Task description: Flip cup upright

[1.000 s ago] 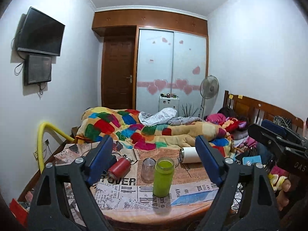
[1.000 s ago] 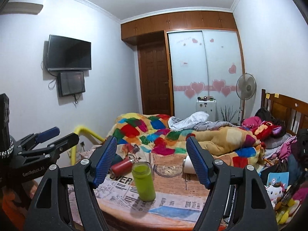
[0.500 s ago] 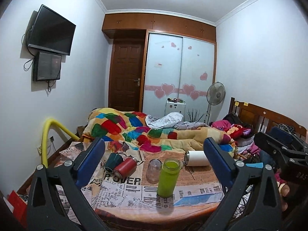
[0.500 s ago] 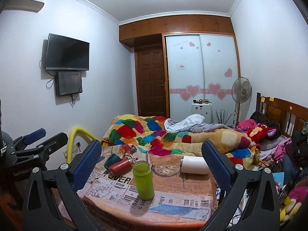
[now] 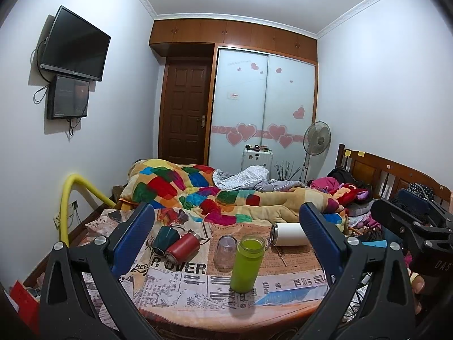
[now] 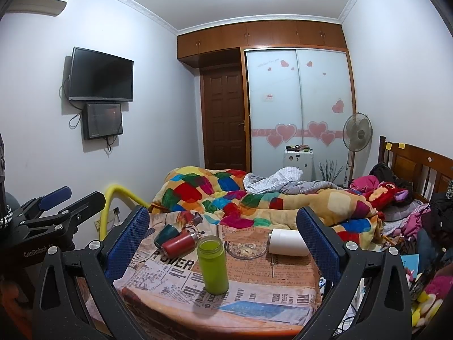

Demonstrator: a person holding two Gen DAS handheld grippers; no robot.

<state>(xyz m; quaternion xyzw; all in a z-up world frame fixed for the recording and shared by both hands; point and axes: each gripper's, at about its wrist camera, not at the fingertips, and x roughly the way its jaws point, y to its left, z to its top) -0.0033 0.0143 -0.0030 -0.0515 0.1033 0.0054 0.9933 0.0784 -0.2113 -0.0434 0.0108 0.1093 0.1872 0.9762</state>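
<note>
- Table (image 5: 198, 306), newspaper-covered: green bottle (image 5: 245, 263) upright, open-topped, nearest the cameras.
- Clear glass (image 5: 225, 252) just behind the green bottle, left of it; which way up it stands is hard to make out.
- Red flask (image 5: 182, 248) on its side, touching the dark teal cup (image 5: 165, 238), also lying tipped.
- White tumbler (image 5: 288, 234) lying on its side, far right, partly behind a fingertip.
- Glass dish (image 6: 247, 249) mid-table.
- Left gripper (image 5: 226, 243): jaws wide apart, holding nothing.
- Right gripper (image 6: 223, 243): jaws wide apart, holding nothing.
</note>
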